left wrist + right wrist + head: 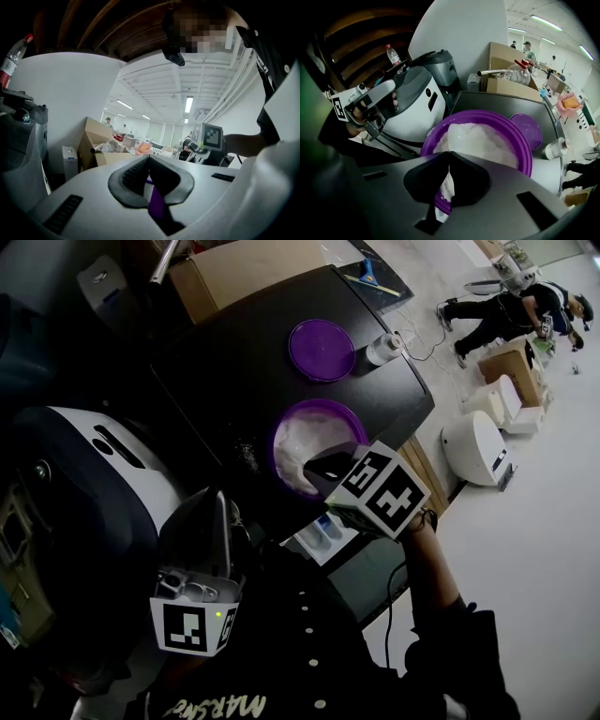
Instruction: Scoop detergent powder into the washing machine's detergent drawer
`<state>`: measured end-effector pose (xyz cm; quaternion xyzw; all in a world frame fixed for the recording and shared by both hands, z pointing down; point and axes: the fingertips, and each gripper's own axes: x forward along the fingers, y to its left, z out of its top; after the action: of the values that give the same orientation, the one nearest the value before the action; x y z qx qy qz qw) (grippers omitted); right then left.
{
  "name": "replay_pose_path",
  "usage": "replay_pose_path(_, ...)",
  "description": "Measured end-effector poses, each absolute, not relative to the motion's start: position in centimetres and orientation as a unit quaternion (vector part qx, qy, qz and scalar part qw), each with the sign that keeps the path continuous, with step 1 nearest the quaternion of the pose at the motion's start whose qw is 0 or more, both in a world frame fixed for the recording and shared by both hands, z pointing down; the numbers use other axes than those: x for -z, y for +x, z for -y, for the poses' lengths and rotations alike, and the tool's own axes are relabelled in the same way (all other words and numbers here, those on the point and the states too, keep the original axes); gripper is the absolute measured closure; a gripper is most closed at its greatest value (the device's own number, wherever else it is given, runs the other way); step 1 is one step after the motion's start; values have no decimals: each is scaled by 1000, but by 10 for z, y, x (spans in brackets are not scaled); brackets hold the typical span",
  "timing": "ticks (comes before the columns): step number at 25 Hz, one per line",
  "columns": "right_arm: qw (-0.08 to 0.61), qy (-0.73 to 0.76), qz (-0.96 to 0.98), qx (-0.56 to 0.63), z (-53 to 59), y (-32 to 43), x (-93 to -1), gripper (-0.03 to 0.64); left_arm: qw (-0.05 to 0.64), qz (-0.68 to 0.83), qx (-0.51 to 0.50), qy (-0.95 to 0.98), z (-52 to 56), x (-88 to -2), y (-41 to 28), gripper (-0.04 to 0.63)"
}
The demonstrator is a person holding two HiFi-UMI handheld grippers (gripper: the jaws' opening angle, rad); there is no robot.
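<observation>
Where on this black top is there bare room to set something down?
The widest bare patch of the black top lies, in the head view, left of the purple lid and the powder bowl, below the cardboard box. The right side is crowded: lid, white container and bowl, with the right gripper at the bowl's near rim.

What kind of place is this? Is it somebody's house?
Probably a big workshop or lab, not a house: long ceiling strip lights, brown cardboard boxes, and white machines standing on the floor.
</observation>
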<state>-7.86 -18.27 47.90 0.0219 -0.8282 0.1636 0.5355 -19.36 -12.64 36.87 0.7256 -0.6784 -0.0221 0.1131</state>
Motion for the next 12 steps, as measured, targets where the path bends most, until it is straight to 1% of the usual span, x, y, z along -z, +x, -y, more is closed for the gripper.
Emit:
replay_pose_path(6, 521, -11, 826, -214, 181, -85, -476, 583, 113, 681, 24, 723, 129, -369, -197, 580)
replay_pose_path(12, 562, 16, 811, -162, 195, -77, -481, 583, 111, 683, 27, 722, 130, -369, -199, 580)
